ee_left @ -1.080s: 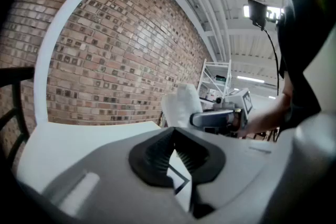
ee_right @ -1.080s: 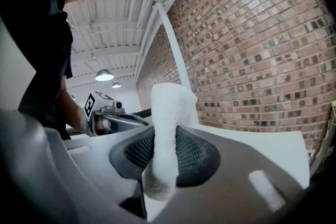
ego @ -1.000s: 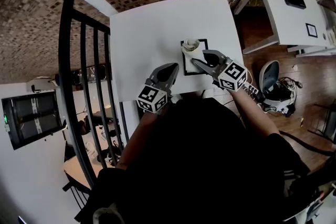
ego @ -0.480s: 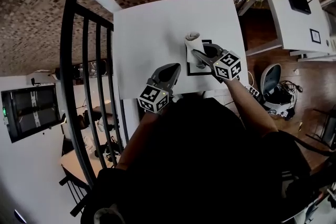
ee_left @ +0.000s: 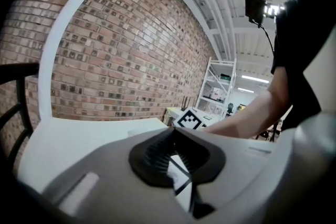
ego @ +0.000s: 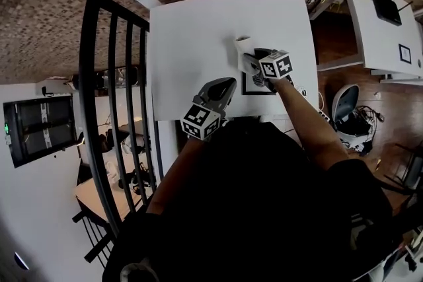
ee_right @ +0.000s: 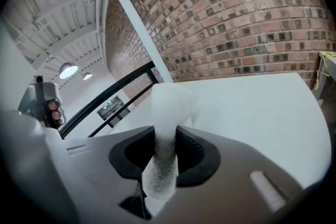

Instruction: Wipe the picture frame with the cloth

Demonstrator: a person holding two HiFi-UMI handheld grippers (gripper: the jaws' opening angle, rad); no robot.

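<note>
The picture frame [ego: 255, 90], black-edged with a white inside, lies flat near the front right of the white table [ego: 192, 36]. My right gripper [ego: 251, 61] hangs over the frame's far left part, shut on a bunched white cloth [ego: 245, 47] that sticks out past the frame's far edge. In the right gripper view the cloth [ee_right: 167, 113] is pinched between the black pads and stands up ahead of them. My left gripper [ego: 223, 85] sits shut just left of the frame, holding nothing. A frame corner [ee_left: 181, 184] shows below the tips of the left gripper [ee_left: 173, 134].
A black metal railing [ego: 112, 76] runs along the table's left side. To the right stand a white desk [ego: 380, 30] with a router and a chair [ego: 344, 102] on the wood floor. The right gripper's marker cube [ee_left: 190, 119] shows ahead of the left jaws.
The right gripper has swept the cloth across the frame toward its far left corner and beyond its edge. The left gripper has stayed beside the frame.
</note>
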